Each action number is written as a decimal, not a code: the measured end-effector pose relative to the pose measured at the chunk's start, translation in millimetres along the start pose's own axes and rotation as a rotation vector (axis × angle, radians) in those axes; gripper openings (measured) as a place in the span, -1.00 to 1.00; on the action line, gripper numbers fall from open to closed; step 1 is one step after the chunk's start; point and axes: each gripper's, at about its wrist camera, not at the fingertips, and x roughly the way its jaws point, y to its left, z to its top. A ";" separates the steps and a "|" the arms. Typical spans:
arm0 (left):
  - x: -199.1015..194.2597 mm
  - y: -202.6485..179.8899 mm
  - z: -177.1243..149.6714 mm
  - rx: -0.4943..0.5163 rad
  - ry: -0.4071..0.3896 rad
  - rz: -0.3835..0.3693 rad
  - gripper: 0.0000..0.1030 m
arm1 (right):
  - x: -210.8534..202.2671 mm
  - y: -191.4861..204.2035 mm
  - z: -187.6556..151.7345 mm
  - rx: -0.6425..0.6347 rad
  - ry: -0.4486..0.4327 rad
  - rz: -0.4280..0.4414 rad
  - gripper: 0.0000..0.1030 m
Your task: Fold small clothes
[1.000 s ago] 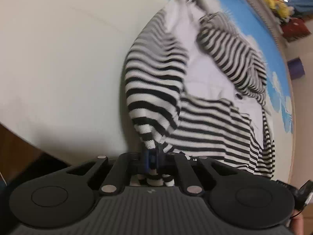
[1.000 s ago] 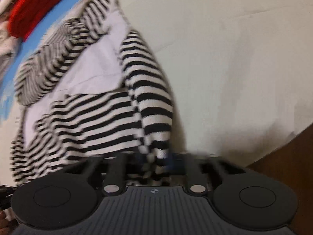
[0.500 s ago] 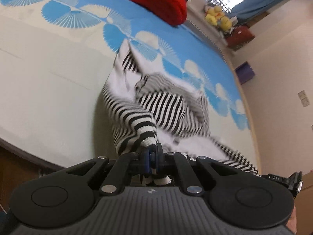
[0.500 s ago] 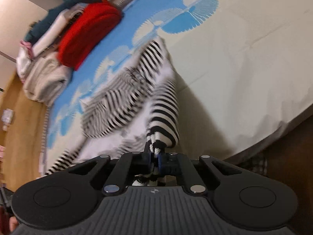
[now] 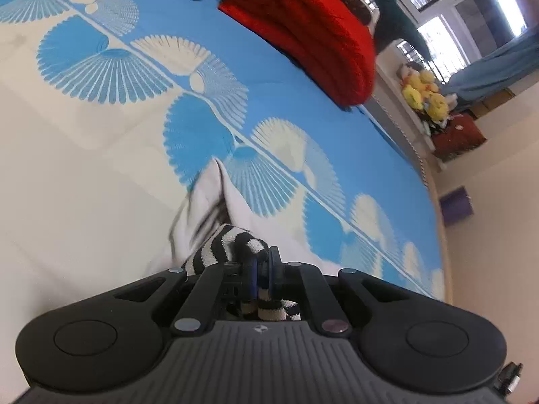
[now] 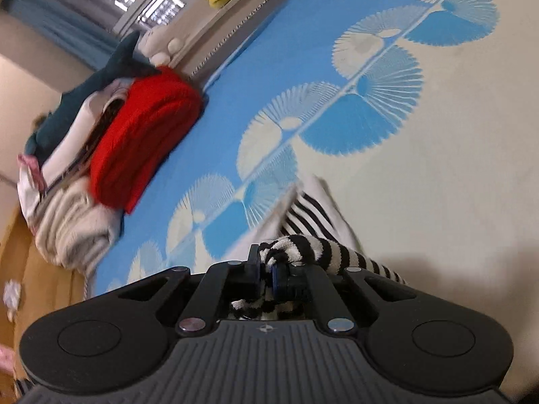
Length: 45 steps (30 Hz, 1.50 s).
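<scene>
Bedspread (image 5: 303, 107) with blue fans bears red blanket (image 5: 313, 30).

A bed (image 5: 101, 175) under a cream-and-blue fan-patterned cover (image 6: 438, 134) carries folded red knitwear (image 5: 313, 33), with yellow plush toys (image 5: 426, 96) on a ledge below bright windows (image 5: 434, 33) and cream walls (image 5: 498, 235).

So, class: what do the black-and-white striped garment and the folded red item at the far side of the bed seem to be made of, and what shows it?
Black-and-white striped garment: looks like soft knitted fabric, matte and slightly fuzzy; it bunches and drapes where each gripper pinches it. Folded red item: probably a chunky knit or fleece, matte; ridged texture runs along its thick, rounded folds. The exact fibre cannot be told.
</scene>
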 end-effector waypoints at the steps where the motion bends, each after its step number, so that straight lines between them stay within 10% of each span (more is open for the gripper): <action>1: 12.2 4.4 0.3 0.006 -0.001 0.004 -0.88 | 12.2 -0.5 -0.3 -0.018 0.001 -0.009 -0.90; 8: 71.7 10.5 31.4 -0.059 0.065 0.019 -0.83 | 81.5 -2.8 13.9 -0.038 0.054 -0.100 -0.90; 15: 79.5 18.1 49.9 -0.181 0.037 -0.098 -0.24 | 108.6 -13.0 24.4 0.068 0.042 -0.086 -0.46; 23: 64.2 -13.5 27.8 0.045 0.125 -0.067 -0.16 | 85.4 6.4 16.5 -0.040 0.004 -0.022 -0.15; 35: 61.2 -36.6 -26.2 0.319 0.217 -0.042 -0.14 | 105.3 20.7 -70.7 -0.184 0.297 -0.134 -0.08; 41: 86.2 -45.9 -41.2 0.429 0.262 0.000 -0.15 | 116.5 22.9 -81.1 -0.202 0.282 -0.162 -0.11; 44: 98.5 -50.3 -40.5 0.448 0.270 0.007 -0.23 | 119.9 28.4 -74.6 -0.228 0.249 -0.168 -0.80; 45: 101.9 -53.0 -39.8 0.461 0.273 -0.001 -0.54 | 122.5 29.9 -71.1 -0.239 0.240 -0.162 -0.88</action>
